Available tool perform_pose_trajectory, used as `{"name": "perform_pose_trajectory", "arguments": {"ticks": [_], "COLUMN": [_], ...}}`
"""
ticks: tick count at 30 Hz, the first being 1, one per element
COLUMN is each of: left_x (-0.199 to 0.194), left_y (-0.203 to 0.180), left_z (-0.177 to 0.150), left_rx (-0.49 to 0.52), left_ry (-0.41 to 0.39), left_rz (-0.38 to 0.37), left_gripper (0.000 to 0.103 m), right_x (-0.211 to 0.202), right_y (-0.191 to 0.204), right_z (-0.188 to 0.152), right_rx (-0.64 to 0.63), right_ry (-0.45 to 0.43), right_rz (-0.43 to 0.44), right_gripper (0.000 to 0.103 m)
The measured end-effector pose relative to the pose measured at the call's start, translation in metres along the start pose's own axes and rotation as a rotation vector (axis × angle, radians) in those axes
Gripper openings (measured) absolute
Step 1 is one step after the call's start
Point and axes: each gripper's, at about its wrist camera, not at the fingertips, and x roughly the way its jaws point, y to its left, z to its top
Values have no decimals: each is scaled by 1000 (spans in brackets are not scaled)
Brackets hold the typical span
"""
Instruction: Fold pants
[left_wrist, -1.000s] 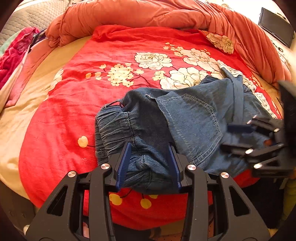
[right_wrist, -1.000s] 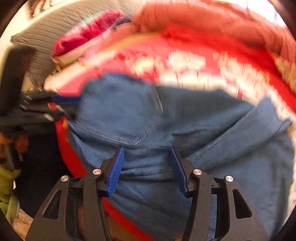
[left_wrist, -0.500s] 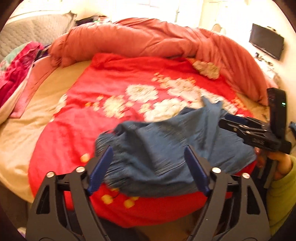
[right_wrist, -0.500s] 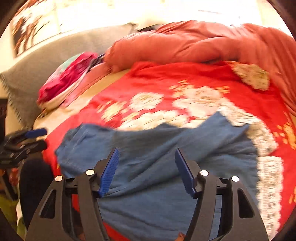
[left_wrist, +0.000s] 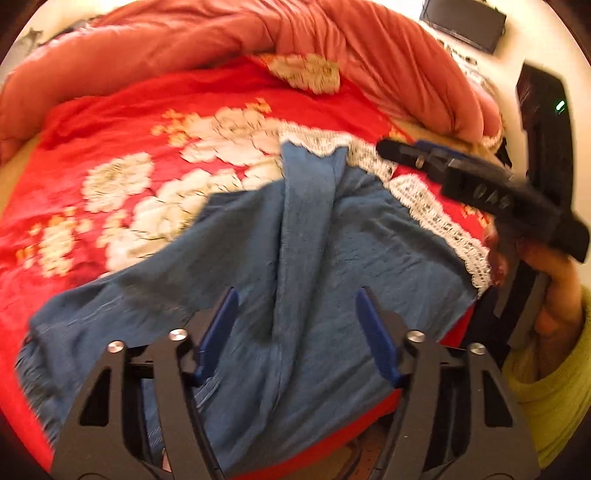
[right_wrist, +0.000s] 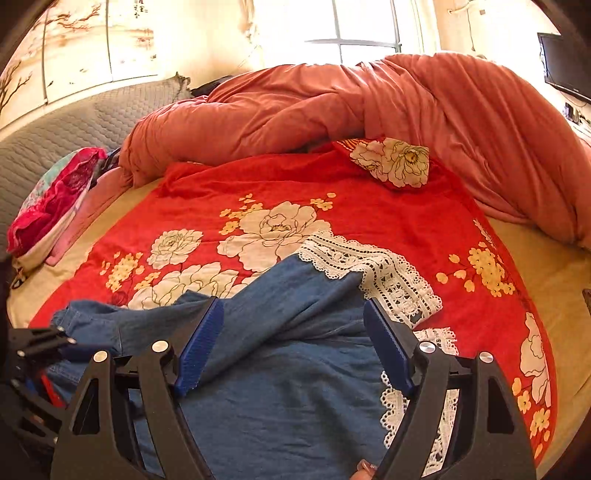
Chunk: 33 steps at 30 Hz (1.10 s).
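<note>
Blue denim pants (left_wrist: 303, 258) with white lace hems (right_wrist: 384, 273) lie rumpled on the red floral bedspread (right_wrist: 295, 188), near its front edge. My left gripper (left_wrist: 295, 325) is open and empty, just above the pants. My right gripper (right_wrist: 293, 343) is open and empty, also above the pants. The right gripper also shows in the left wrist view (left_wrist: 480, 188), held up at the right over the lace hems. The left gripper also shows at the left edge of the right wrist view (right_wrist: 40, 347), by the waistband end (right_wrist: 88, 317).
A bunched orange duvet (right_wrist: 369, 103) fills the back of the bed. A pink and red pile of clothes (right_wrist: 55, 199) lies at the left against a grey headboard (right_wrist: 74, 125). A dark screen (left_wrist: 463, 18) hangs on the right wall.
Both grippers have let go of the pants and opened wide. They have pulled back and up. The pants now lie spread out more on the bedspread.
</note>
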Motion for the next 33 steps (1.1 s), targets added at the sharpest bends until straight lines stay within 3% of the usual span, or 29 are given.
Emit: {"name": "perform_pose_trajectory", "arguments": {"ticks": [3, 6, 10, 12, 16, 20, 23, 24, 25, 29, 33], "left_x": [21, 38, 50, 53, 50, 51, 52, 53, 53, 54, 54], "left_y": [2, 9, 14, 9, -9, -8, -6, -5, -5, 0, 10], "left_z": [8, 11, 9, 8, 3, 2, 2, 1, 1, 5, 8], "left_rx": [9, -18, -72, -70, 11, 7, 5, 5, 5, 5, -16], "left_ry": [31, 42, 53, 64, 50, 54, 55, 55, 55, 48, 31], "left_rz": [-11, -43, -115, -158, -140, -150, -153, -155, -155, -141, -130], "left_gripper": [43, 19, 4, 3, 3, 3, 3, 3, 3, 3, 4], "right_x": [11, 27, 63, 87, 131, 163, 188, 194, 199, 197, 176], "right_y": [-5, -10, -17, -16, -12, 2, 1, 0, -1, -13, -34], "right_z": [10, 20, 28, 33, 45, 57, 61, 62, 61, 59, 60], "right_rx": [-16, -14, 3, -17, 8, -44, -7, -8, -24, -15, 93], "right_ry": [9, 42, 149, 219, 291, 303, 335, 339, 343, 333, 287], "right_rz": [-18, -3, 2, -41, -63, -110, -141, -147, -159, -119, -29], "right_gripper": [77, 77, 77, 77, 77, 77, 77, 73, 56, 18, 10]}}
